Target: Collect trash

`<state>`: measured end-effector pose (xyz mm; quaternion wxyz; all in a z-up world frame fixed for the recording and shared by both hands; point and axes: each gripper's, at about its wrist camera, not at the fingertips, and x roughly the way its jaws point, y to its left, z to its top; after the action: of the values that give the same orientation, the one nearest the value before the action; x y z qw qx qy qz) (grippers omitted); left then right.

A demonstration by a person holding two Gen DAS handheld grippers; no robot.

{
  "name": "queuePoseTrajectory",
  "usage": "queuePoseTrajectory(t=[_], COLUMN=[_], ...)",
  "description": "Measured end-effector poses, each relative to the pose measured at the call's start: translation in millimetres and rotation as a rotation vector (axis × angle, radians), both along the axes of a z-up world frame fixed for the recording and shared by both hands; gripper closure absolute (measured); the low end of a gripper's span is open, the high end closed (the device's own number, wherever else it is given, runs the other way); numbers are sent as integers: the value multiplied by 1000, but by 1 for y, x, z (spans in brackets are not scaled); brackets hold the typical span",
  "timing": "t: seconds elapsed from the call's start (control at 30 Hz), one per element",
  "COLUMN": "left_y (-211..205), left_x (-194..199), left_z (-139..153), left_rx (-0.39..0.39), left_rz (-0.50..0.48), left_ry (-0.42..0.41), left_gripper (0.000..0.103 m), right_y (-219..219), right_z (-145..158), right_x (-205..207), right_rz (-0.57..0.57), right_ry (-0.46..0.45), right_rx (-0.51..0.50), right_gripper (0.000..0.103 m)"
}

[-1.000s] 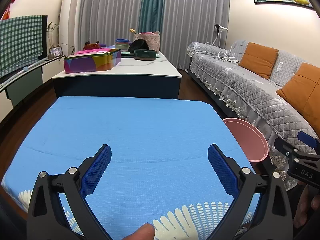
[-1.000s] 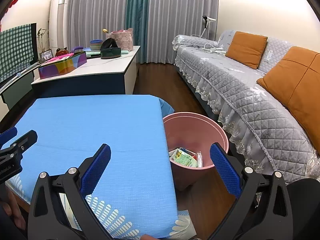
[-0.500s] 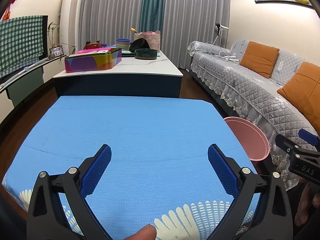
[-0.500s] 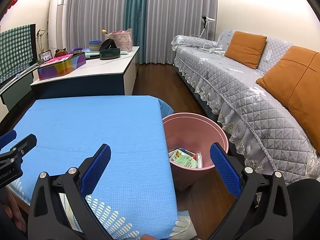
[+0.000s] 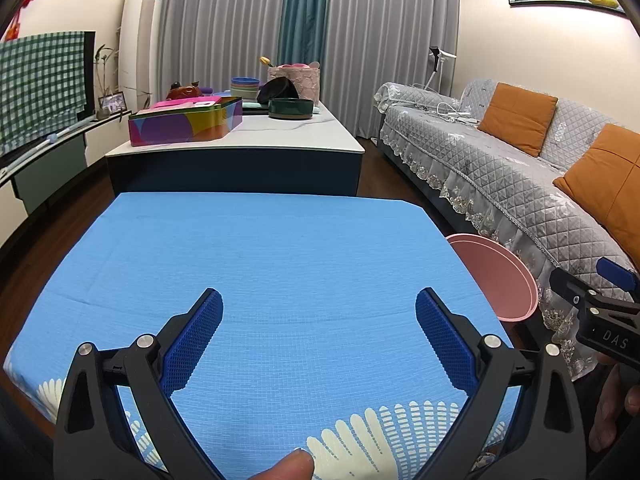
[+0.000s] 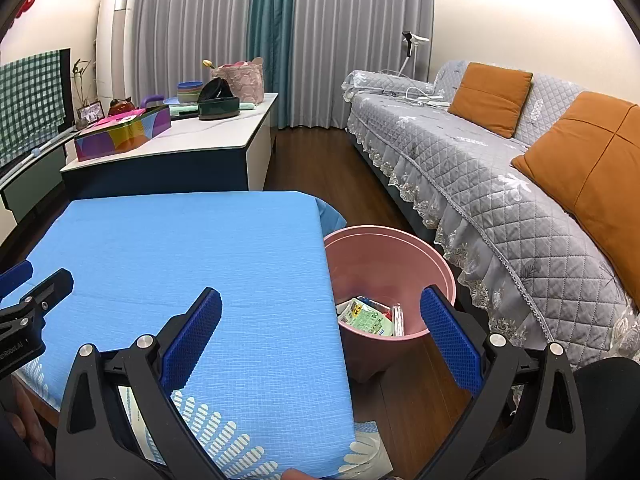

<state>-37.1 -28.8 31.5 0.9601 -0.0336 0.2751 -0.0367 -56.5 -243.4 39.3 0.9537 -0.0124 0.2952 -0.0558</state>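
Blue tablecloth (image 5: 280, 264) (white feather print), pink bin (image 6: 384, 256), orange cushions (image 6: 490, 98), grey quilted sofa cover (image 6: 460, 168)

Grey quilted sofa (image 5: 496, 172), orange cushions (image 5: 518, 118), colourful box (image 5: 186, 121), grey curtains (image 5: 224, 20)

left gripper (image 5: 319, 336) fingers spread wide, right gripper (image 6: 320, 336) likewise (both empty)
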Motion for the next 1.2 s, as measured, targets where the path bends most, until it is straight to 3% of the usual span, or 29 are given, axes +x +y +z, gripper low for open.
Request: queuePoseTrajectory(t=[1.2], left_y=[-4], left_x=[-1], left_z=[-1], left_rx=[29], left_rz=[-10], left_ry=[-4], left_gripper=[9], right_y=[-6], right_z=[8], right_x=[-4], right_rz=[-22], right_ry=[-34], right_rx=[-4], right_gripper=[5])
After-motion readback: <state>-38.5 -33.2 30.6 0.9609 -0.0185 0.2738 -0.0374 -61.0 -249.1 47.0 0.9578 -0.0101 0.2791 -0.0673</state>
